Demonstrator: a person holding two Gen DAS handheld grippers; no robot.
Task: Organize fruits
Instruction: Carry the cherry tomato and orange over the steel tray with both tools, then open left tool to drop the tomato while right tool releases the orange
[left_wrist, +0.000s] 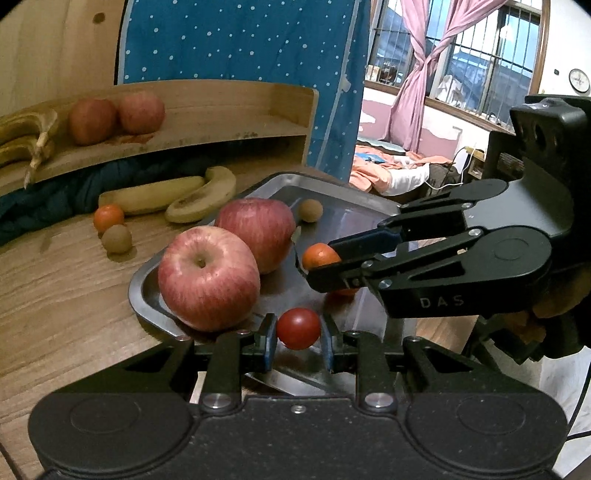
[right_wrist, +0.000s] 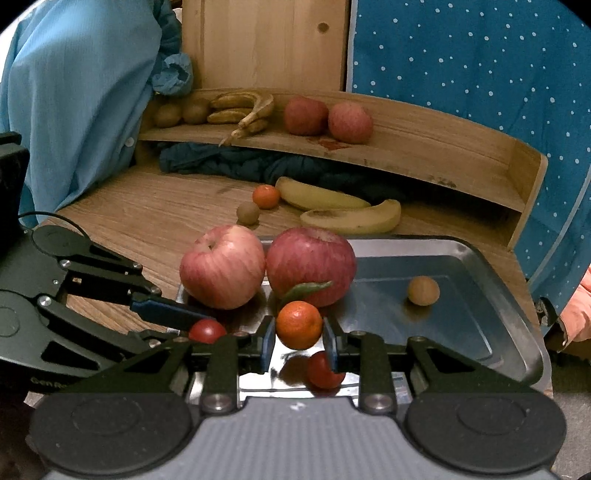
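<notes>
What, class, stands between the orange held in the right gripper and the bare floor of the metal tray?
The right gripper holds the orange over the tray. A red tomato lies directly beneath it; the bare floor further right holds only a small brown fruit.

Red tomato (left_wrist: 298, 328), white-dotted blue cloth (left_wrist: 236, 40)

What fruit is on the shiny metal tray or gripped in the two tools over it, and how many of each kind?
Red-pink round apples: 2
Small red cherry tomatoes: 2
Small orange tangerine: 1
Small brown round fruit: 1
Total: 6
</notes>
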